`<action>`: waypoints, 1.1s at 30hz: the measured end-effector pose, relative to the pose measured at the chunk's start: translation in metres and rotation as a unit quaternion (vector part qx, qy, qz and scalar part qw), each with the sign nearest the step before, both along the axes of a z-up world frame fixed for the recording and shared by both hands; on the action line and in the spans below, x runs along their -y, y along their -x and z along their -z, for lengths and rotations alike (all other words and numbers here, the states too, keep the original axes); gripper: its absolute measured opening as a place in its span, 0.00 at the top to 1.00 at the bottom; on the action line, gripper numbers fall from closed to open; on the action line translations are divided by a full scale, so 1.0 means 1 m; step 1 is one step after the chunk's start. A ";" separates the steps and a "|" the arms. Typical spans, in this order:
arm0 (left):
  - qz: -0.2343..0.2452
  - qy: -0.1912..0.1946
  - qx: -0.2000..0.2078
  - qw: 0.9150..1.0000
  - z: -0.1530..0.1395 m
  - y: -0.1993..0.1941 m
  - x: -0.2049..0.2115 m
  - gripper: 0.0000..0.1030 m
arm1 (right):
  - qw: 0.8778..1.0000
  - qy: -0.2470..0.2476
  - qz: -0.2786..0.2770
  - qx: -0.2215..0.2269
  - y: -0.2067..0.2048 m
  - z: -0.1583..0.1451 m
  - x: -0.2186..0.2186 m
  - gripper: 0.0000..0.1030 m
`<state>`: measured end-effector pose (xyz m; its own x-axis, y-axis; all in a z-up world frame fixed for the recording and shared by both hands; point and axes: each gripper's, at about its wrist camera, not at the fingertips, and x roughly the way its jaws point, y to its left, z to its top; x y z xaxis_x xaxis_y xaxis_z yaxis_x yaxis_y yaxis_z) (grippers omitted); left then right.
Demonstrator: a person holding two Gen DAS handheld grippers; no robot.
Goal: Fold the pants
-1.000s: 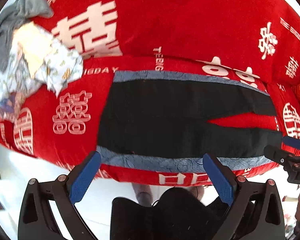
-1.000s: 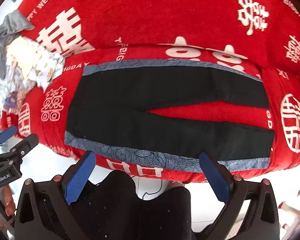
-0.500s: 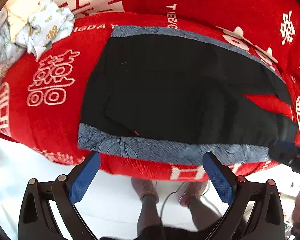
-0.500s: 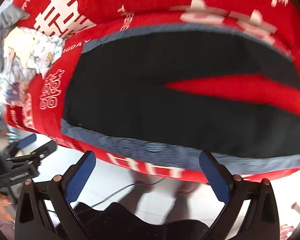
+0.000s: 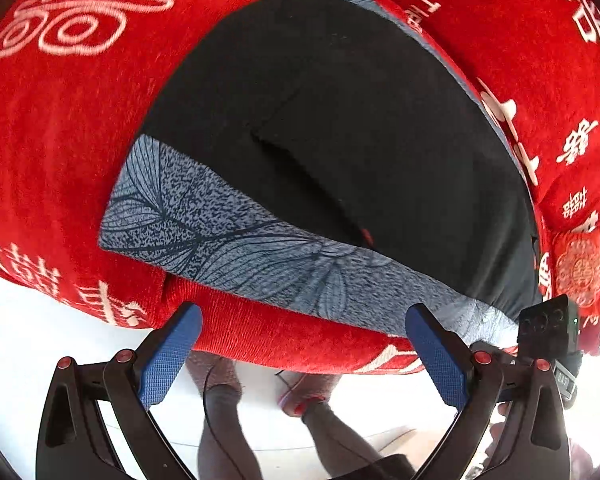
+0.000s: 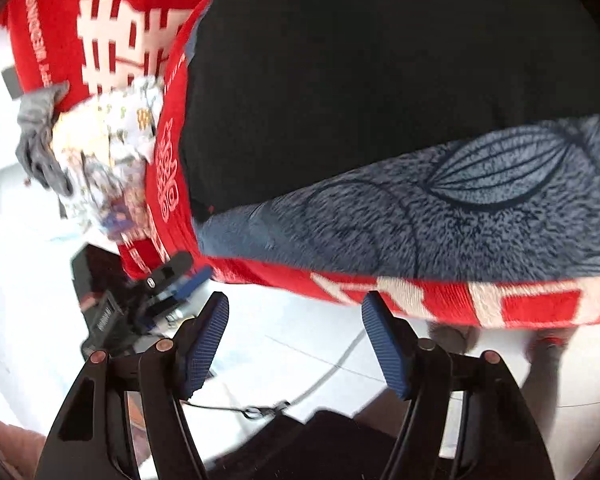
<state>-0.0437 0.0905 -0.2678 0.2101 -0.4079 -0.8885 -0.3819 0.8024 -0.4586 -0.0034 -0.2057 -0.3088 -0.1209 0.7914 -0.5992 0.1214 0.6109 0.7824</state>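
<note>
Pants (image 5: 340,128) lie at twelve o'clock of my spread, empty left gripper (image 5: 300,356); my right gripper (image 6: 296,344), jaws just narrowing on nothing, nears their patterned side stripe (image 6: 440,216).

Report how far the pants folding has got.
Done: the black pants lie spread flat on the red sofa cover; no fold shows. In hand: both grippers at the near grey patterned side stripe, left gripper open, right gripper just closing, empty. Left: grasping and every fold.
</note>
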 end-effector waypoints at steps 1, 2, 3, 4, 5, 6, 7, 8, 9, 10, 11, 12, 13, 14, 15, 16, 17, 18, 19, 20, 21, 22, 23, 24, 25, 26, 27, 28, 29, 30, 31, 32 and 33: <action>-0.001 0.002 0.002 1.000 0.001 -0.002 0.001 0.00 | 1.000 -0.002 0.011 0.005 -0.001 0.003 0.002 0.29; 0.000 0.005 0.005 1.000 0.001 -0.003 0.001 0.00 | 1.000 -0.007 0.024 0.011 -0.002 0.004 0.003 0.29; 0.001 0.011 0.009 1.000 0.000 -0.005 0.003 0.00 | 0.999 -0.013 0.033 0.015 -0.005 0.003 0.005 0.29; 0.005 0.016 0.013 1.000 0.000 -0.007 0.004 0.00 | 0.999 -0.021 0.042 0.017 -0.008 0.002 0.006 0.29; 0.008 0.018 0.015 1.000 0.000 -0.008 0.003 0.00 | 0.998 -0.029 0.053 0.021 -0.009 0.000 0.007 0.29; 0.010 0.020 0.016 1.000 0.000 -0.010 0.004 0.00 | 0.998 -0.034 0.056 0.025 -0.014 0.000 0.005 0.29; 0.011 0.022 0.015 1.000 0.000 -0.011 0.005 0.00 | 0.997 -0.037 0.056 0.027 -0.016 0.000 0.001 0.29; 0.010 0.024 0.014 1.000 0.001 -0.012 0.004 0.00 | 0.997 -0.042 0.054 0.030 -0.017 0.000 -0.003 0.29; 0.007 0.028 0.013 0.999 0.001 -0.010 0.003 0.00 | 0.997 -0.046 0.051 0.032 -0.019 0.000 -0.007 0.29; 0.004 0.031 0.013 0.999 0.001 -0.009 0.001 0.00 | 0.997 -0.051 0.047 0.031 -0.020 0.001 -0.011 0.29; 0.002 0.032 0.012 0.999 0.000 -0.009 0.000 0.00 | 0.997 -0.055 0.043 0.030 -0.021 0.001 -0.017 0.29; 0.001 0.032 0.012 0.999 0.000 -0.007 -0.003 0.00 | 0.997 -0.058 0.041 0.030 -0.023 0.000 -0.024 0.29; 0.000 0.032 0.011 0.999 -0.001 -0.007 -0.004 0.00 | 0.997 -0.060 0.041 0.032 -0.024 0.000 -0.027 0.29; -0.001 0.032 0.011 0.999 -0.002 -0.007 -0.005 0.00 | 0.997 -0.063 0.043 0.032 -0.025 -0.001 -0.030 0.29; -0.002 0.033 0.012 0.999 -0.003 -0.007 -0.006 0.00 | 0.996 -0.066 0.046 0.031 -0.027 -0.002 -0.033 0.29; -0.003 0.032 0.012 0.999 -0.004 -0.008 -0.007 0.00 | 0.996 -0.069 0.050 0.030 -0.028 -0.002 -0.034 0.29; -0.004 0.031 0.012 0.999 -0.004 -0.008 -0.008 0.00 | 0.996 -0.071 0.053 0.027 -0.029 -0.001 -0.035 0.29; -0.005 0.031 0.011 0.999 -0.004 -0.009 -0.009 0.00 | 0.996 -0.072 0.054 0.024 -0.030 0.000 -0.035 0.29; -0.007 0.031 0.011 0.999 -0.003 -0.010 -0.009 0.00 | 0.996 -0.072 0.052 0.022 -0.031 0.000 -0.036 0.29; -0.009 0.032 0.011 0.999 -0.003 -0.009 -0.011 0.00 | 0.996 -0.072 0.049 0.021 -0.031 0.000 -0.037 0.29; -0.011 0.032 0.011 0.999 -0.003 -0.010 -0.012 0.00 | 0.996 -0.072 0.046 0.020 -0.031 0.001 -0.039 0.29; -0.012 0.032 0.010 0.999 -0.003 -0.010 -0.012 0.00 | 0.996 -0.073 0.042 0.019 -0.031 0.001 -0.040 0.29; -0.012 0.031 0.011 0.999 -0.003 -0.011 -0.013 0.00 | 0.996 -0.073 0.039 0.019 -0.031 0.001 -0.040 0.29; -0.012 0.030 0.011 0.999 -0.004 -0.010 -0.013 0.00 | 0.996 -0.073 0.037 0.019 -0.030 0.000 -0.041 0.29; -0.011 0.030 0.011 0.999 -0.004 -0.011 -0.014 0.00 | 0.997 -0.073 0.035 0.018 -0.030 0.000 -0.041 0.29; -0.012 0.029 0.011 0.999 -0.005 -0.011 -0.015 0.00 | 0.997 -0.072 0.034 0.018 -0.030 0.000 -0.041 0.29; -0.013 0.029 0.010 0.999 -0.005 -0.011 -0.015 0.00 | 0.997 -0.072 0.034 0.018 -0.029 0.001 -0.041 0.29; -0.015 0.029 0.010 0.999 -0.005 -0.012 -0.017 0.00 | 0.997 -0.072 0.034 0.017 -0.030 0.001 -0.041 0.29; -0.016 0.029 0.011 0.999 -0.005 -0.011 -0.018 0.00 | 0.997 -0.072 0.033 0.017 -0.030 0.001 -0.041 0.29; -0.018 0.029 0.011 0.999 -0.006 -0.012 -0.019 0.00 | 0.997 -0.072 0.032 0.017 -0.030 0.001 -0.042 0.29; -0.019 0.029 0.011 0.999 -0.006 -0.012 -0.019 0.00 | 0.997 -0.073 0.030 0.017 -0.030 0.001 -0.042 0.29; -0.020 0.029 0.011 0.999 -0.005 -0.012 -0.020 0.00 | 0.997 -0.072 0.028 0.017 -0.030 0.002 -0.043 0.29; -0.021 0.029 0.010 0.999 -0.005 -0.013 -0.020 0.00 | 0.997 -0.073 0.026 0.017 -0.031 0.002 -0.044 0.29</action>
